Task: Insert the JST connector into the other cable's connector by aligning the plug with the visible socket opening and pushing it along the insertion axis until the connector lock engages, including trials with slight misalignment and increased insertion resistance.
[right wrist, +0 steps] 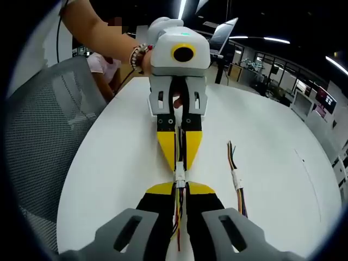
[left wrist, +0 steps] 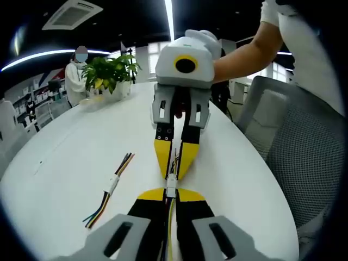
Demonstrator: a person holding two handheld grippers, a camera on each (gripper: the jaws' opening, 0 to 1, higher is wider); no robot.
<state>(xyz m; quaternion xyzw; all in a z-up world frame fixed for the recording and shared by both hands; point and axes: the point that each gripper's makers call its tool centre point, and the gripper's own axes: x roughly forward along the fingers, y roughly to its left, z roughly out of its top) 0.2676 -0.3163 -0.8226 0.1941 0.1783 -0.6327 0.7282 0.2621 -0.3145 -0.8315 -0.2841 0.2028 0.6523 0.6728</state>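
Facing each other tip to tip above the white table (left wrist: 65, 157), the two grippers meet at a small white connector joint. In the left gripper view, the left gripper (left wrist: 171, 197) has its yellow-tipped jaws closed on a bundle of coloured wires that runs back between them; the white JST connector (left wrist: 171, 184) sits just ahead of the tips. The right gripper (left wrist: 175, 163) comes in from directly ahead, its jaws pinched on the other cable (left wrist: 175, 155), whose wires run up between its fingers.

In the right gripper view, the right gripper (right wrist: 181, 190) is likewise clamped on its wire bundle, with the white connector pair (right wrist: 180, 178) immediately ahead of its tips. The left gripper (right wrist: 180, 163) points straight back at it, jaws closed on its own cable. The two connector halves touch; whether the lock is engaged cannot be told.

Beyond the grippers, a spare cable assembly (left wrist: 110, 189) with a white connector at mid-length lies flat on the table, to the left of the left gripper and apart from it; the right gripper view shows it (right wrist: 236, 182) to the right of the right gripper. A potted plant (left wrist: 111, 72) stands at the far table edge. A mesh chair (left wrist: 293, 141) stands beside the table to the right.
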